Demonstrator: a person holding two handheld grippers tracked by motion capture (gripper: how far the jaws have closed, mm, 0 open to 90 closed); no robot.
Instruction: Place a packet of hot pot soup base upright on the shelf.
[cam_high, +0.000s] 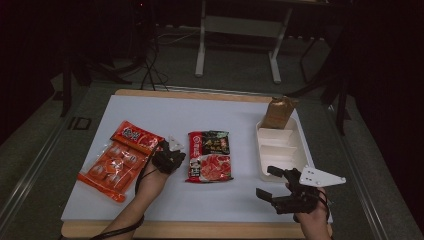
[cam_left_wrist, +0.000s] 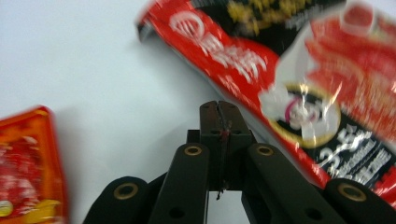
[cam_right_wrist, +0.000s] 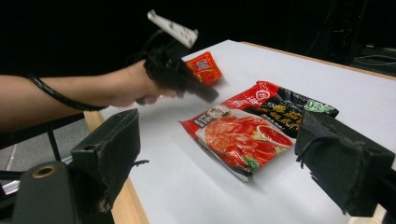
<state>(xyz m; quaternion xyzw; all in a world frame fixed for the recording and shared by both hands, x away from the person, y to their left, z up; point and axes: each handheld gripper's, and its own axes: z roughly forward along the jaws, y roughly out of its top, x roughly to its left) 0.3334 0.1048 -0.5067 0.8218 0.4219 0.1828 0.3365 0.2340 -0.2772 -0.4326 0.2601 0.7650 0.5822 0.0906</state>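
A red and black food packet lies flat in the middle of the white board. An orange-red packet lies to its left. My left gripper sits low between the two packets. Its jaws are shut with nothing in them, and their tips stand just off the red and black packet's edge. My right gripper rests near the front right of the board, open and empty. It looks across at the red and black packet and at the left gripper.
A white compartment tray stands at the board's right edge, with a brown paper bag upright at its far end. The wooden table edge runs along the front. Metal table legs stand on the floor beyond.
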